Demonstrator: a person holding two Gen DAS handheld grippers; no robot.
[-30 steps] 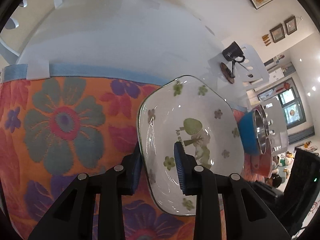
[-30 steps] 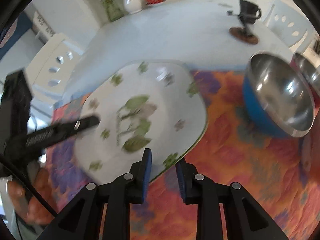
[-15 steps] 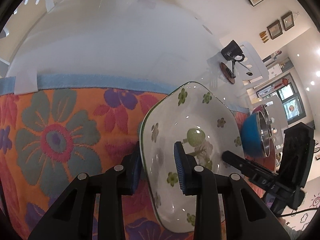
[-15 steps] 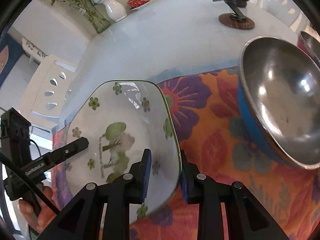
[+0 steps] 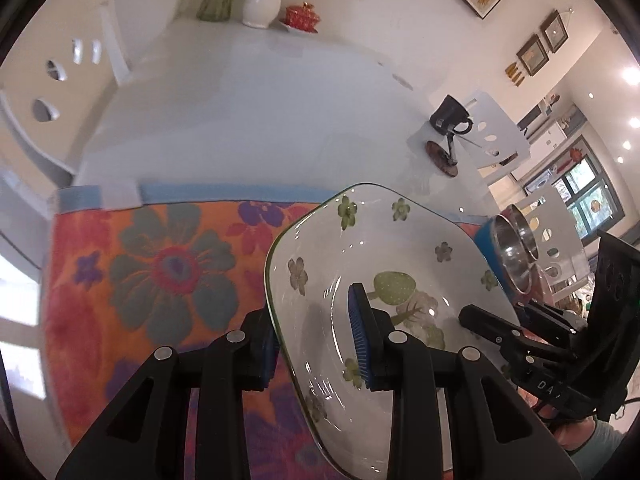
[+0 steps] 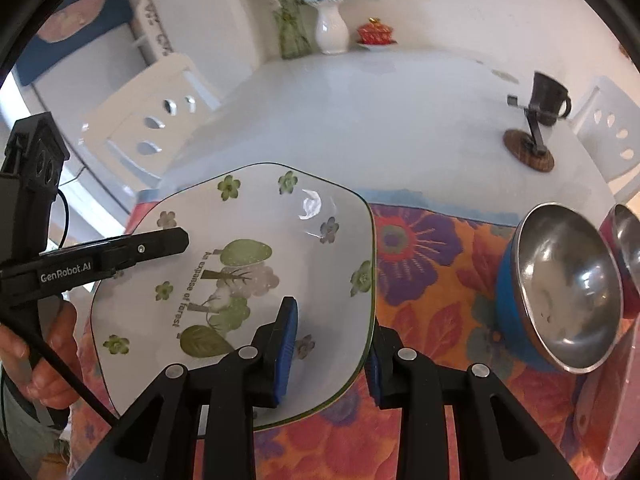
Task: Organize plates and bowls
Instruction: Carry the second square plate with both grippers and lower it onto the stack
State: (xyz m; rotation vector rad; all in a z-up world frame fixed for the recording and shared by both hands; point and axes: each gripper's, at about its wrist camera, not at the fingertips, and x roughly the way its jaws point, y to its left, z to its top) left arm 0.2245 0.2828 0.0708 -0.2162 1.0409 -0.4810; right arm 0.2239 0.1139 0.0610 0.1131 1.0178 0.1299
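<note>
Left wrist view: white chair point(image 5: 60, 92) at far left, past the counter point(image 5: 248, 112) edge. Flowered orange cloth point(image 5: 132, 264) covers the near counter, its blue hem toward the bare white top. Left gripper point(image 5: 316, 336) clenched on the left rim of the plate point(image 5: 400, 248): one blue pad under the rim, the other inside the well. Plate is white, squarish, green-edged, printed with small flowers and trees; it sits tilted above the cloth. Right of it, the other gripper's black finger reaches in over the opposite rim. Beyond that, blue-sided steel bowl point(image 5: 504, 256) on the cloth.

Right wrist view: person's hand point(image 6: 44, 344) at far left holding the left gripper's handle, its finger lying across the plate's far-left rim. Plate fills the middle. Right gripper point(image 6: 332, 344) straddles the near right rim, inner pad over the plate's face, outer pad just outside the edge. Jaws have just been opening with the rim between them; cannot tell whether the pads touch it. Right again: steel bowl, a second bowl point(image 6: 624, 248) behind it with a red outside. Far back: white vase point(image 6: 330, 30), red lidded dish point(image 6: 376, 34), dark mug point(image 6: 548, 98) by a stand.
</note>
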